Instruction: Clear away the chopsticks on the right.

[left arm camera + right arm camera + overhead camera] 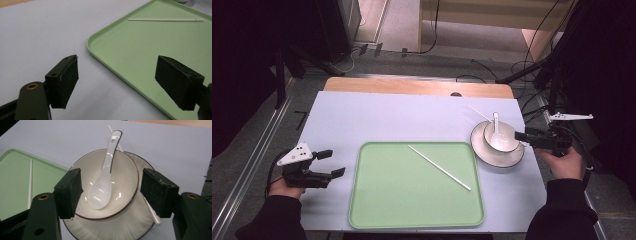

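Note:
A white bowl [125,177] with a dark rim sits on a white plate [120,227], and a white spoon [102,187] lies in the bowl. A white chopstick [151,211] rests on the plate, partly hidden behind the bowl. My right gripper [111,192] is open, its jaws standing wide on either side of the bowl's near part without pressing on it. In the high view the right gripper [523,137] is at the bowl's [507,145] right side. Another chopstick [439,167] lies across the green tray [402,200]. My left gripper [333,163] is open and empty, just left of the tray.
The tray's rounded corner [92,42] lies between the left jaws, farther off, with its chopstick [165,19] beyond. A pale mat [362,115] covers the table. Cables and stands crowd the floor past the right and far edges.

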`<state>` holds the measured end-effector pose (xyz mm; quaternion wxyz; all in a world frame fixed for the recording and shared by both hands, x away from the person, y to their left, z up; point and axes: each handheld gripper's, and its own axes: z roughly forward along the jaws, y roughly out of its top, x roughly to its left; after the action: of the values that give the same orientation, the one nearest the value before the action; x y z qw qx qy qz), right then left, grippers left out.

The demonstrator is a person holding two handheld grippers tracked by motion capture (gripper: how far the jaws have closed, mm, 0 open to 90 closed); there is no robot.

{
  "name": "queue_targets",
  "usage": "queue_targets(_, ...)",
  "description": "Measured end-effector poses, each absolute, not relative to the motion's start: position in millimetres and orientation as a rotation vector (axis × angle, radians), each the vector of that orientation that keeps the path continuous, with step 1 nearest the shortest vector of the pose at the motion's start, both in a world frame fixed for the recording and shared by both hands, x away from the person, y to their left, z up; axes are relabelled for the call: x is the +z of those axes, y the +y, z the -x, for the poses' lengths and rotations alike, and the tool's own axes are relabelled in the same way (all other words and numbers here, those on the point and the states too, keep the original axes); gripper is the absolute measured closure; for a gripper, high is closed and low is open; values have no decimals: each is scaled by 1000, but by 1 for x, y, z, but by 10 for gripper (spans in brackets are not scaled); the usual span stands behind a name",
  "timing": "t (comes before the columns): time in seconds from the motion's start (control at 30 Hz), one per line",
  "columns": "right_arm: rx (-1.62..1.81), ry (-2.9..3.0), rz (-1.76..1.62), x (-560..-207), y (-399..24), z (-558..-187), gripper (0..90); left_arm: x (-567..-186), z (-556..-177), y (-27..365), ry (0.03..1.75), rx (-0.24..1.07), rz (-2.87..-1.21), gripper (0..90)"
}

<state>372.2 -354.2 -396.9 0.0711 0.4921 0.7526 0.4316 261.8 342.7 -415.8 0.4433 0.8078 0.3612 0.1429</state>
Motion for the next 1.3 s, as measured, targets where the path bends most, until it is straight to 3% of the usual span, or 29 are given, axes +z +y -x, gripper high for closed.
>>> queue_targets(0.43,1275,2182,-1586,-410,-379,-384,463,-416,-262,342,898,357,-2008,188)
queue_targets(1.3,1145,2259,-1617,-447,-376,-397,719,-416,-262,343,901,363,-2009,187)
